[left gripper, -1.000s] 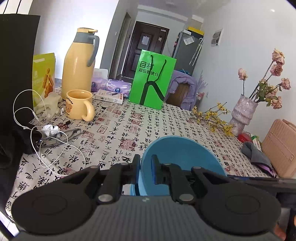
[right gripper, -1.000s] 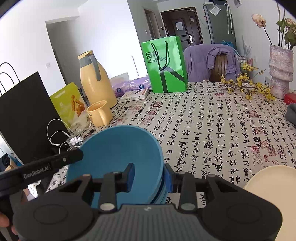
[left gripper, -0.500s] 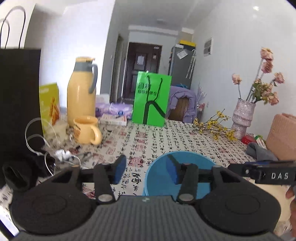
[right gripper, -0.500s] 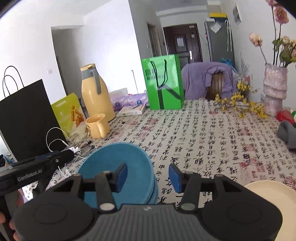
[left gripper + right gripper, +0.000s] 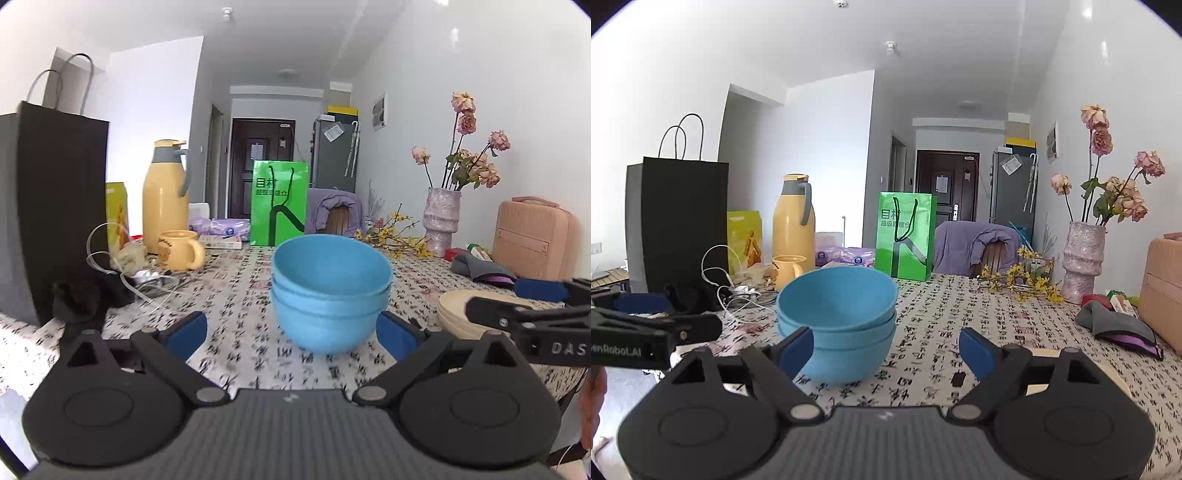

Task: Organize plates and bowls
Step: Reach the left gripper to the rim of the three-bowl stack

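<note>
A stack of three blue bowls (image 5: 330,295) stands upright on the patterned tablecloth; it also shows in the right wrist view (image 5: 836,321). A stack of cream plates (image 5: 458,314) sits to its right, partly hidden by the right gripper; a sliver shows in the right wrist view (image 5: 1071,373). My left gripper (image 5: 291,334) is open and empty, just in front of the bowls. My right gripper (image 5: 886,350) is open and empty, just right of the bowls.
A yellow thermos (image 5: 164,195), yellow mug (image 5: 181,249), black bag (image 5: 51,206) and white cables (image 5: 122,266) crowd the left. A green bag (image 5: 279,203) stands at the back. A vase (image 5: 441,221), pink case (image 5: 533,236) and grey cloth (image 5: 480,267) sit right.
Both grippers let go of the blue bowls, opened wide and drew back and down. The bowl stack now stands free on the table.
</note>
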The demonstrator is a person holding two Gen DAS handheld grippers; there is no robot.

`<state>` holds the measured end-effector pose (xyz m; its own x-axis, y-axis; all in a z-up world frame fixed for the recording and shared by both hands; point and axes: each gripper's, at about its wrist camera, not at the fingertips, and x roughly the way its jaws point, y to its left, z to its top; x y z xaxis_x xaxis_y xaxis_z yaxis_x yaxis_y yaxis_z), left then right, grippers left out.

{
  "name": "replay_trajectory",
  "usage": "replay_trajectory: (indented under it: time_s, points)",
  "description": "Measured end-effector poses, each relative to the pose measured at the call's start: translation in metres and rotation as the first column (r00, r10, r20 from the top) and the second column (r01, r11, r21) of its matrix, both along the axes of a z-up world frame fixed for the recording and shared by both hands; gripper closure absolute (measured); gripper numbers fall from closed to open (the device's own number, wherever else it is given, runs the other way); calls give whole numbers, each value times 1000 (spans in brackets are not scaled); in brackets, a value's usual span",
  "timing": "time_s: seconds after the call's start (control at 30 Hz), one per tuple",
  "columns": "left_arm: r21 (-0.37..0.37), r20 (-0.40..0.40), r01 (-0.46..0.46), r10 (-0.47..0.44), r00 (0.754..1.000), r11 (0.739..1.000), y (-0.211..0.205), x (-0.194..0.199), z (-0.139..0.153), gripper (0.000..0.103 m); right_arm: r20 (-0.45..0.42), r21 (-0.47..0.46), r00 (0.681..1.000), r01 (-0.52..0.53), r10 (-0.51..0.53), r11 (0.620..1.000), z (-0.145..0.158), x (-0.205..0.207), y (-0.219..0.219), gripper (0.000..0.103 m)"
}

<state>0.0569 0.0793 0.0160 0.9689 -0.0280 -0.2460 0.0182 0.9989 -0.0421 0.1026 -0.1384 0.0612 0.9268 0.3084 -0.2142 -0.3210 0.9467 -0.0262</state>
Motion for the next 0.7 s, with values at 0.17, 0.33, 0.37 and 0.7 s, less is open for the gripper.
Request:
replay_trajectory:
  time_s: [0.17,0.33,0.37,0.7]
  points:
    - [22,88,-28,26,996,999,1,-34,-10,0,-45,86,998,52,-49,995,-25,-48,-9,17]
    - [24,34,25,-26,999,999,-7,-45,-19,0,-68,90,995,76,-70,993,-40,-70,-10,17]
    - [27,30,28,-29,999,999,-8,-47,-20,0,-68,95,995,78,-72,992,-41,-73,-9,17]
    - [7,-13,12,-11,1000,1000,-7,-40,-21,0,-36,74,997,71,-68,995,-36,-73,-5,17]
